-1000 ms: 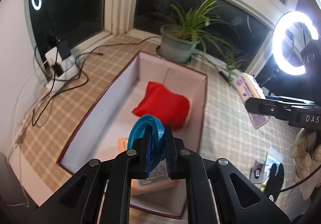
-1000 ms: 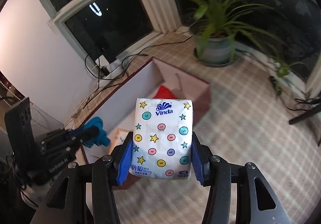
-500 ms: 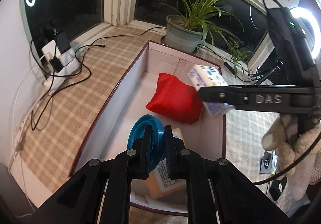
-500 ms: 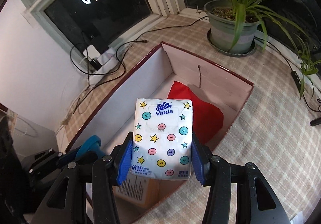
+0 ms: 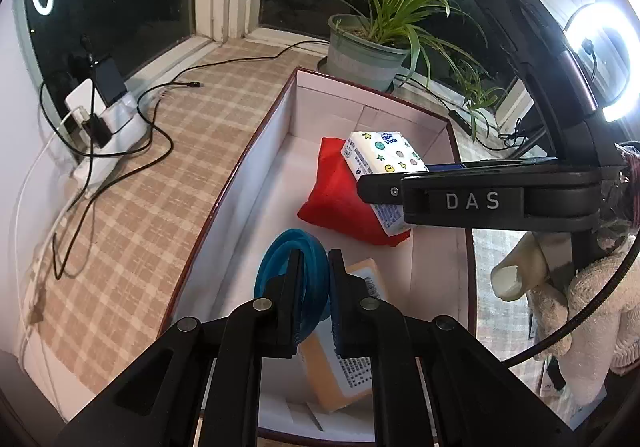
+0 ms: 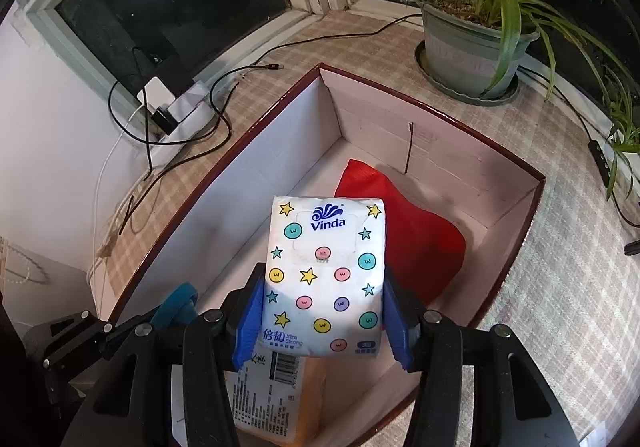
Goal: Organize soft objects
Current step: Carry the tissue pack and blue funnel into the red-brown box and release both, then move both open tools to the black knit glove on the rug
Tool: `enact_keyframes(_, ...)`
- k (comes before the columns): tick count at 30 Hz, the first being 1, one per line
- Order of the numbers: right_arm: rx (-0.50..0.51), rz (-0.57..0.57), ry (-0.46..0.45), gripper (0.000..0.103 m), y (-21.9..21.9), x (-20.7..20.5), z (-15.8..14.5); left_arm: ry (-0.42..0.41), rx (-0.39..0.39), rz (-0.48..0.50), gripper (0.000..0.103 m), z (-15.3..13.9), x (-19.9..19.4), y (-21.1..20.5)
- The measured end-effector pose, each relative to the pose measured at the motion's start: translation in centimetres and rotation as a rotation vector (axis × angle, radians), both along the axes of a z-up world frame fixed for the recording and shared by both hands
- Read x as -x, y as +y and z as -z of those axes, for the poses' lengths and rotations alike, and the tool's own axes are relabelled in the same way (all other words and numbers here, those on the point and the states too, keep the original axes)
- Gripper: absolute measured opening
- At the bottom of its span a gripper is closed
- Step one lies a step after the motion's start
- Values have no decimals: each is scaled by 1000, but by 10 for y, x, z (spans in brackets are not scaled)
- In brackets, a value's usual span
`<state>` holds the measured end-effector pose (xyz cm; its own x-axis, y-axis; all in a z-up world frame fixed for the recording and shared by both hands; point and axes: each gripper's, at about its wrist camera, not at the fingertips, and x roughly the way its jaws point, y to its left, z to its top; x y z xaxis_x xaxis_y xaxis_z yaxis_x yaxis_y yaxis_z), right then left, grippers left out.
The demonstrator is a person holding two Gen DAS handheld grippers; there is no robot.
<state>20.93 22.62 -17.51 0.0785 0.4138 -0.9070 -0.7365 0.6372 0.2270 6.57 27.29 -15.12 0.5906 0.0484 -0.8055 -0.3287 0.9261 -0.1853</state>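
Note:
A white-lined box with a dark red rim (image 5: 240, 175) (image 6: 260, 183) lies on the checked cloth. Inside it are a red cushion (image 5: 332, 195) (image 6: 416, 231) and an orange pack (image 5: 340, 359) (image 6: 272, 399). My left gripper (image 5: 314, 259) is shut on a blue soft ring (image 5: 280, 271) over the box's near end, and that ring (image 6: 176, 305) also shows at lower left in the right wrist view. My right gripper (image 6: 324, 287) is shut on a white Vinda tissue pack (image 6: 326, 271) (image 5: 380, 155), which hangs above the red cushion inside the box's outline.
A potted plant (image 5: 368, 51) (image 6: 472, 47) stands beyond the box's far end. A white power strip with black cables (image 5: 104, 119) (image 6: 176, 111) sits left by the window. A ring light (image 5: 600, 59) shines at right. A gloved hand (image 5: 580, 287) holds the right gripper.
The right gripper carried the tissue pack in from the right and downward, from outside the box to above the red cushion. The left gripper with the blue ring moved slightly lower over the box.

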Motion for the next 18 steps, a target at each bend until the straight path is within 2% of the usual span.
enact_keyframes(2, 0, 0, -4, 50, 2, -1, 0, 3, 5, 3, 11, 1, -1, 2)
enact_keyframes(5, -4, -4, -4, 52, 4, -1, 0, 3, 5, 8, 19, 1, -1, 5)
enact_keyframes(7, -7, 1, -7, 62, 5, -2, -1, -1, 2, 9, 35, 0, -1, 6)
enact_keyframes(8, -9, 5, -9, 63, 5, -2, -2, -1, 3, 8, 39, -1, -1, 6)
enact_keyframes(18, -73, 44, 2, 63, -11, -4, -17, -25, 19, -24, 40, -8, 7, 12)
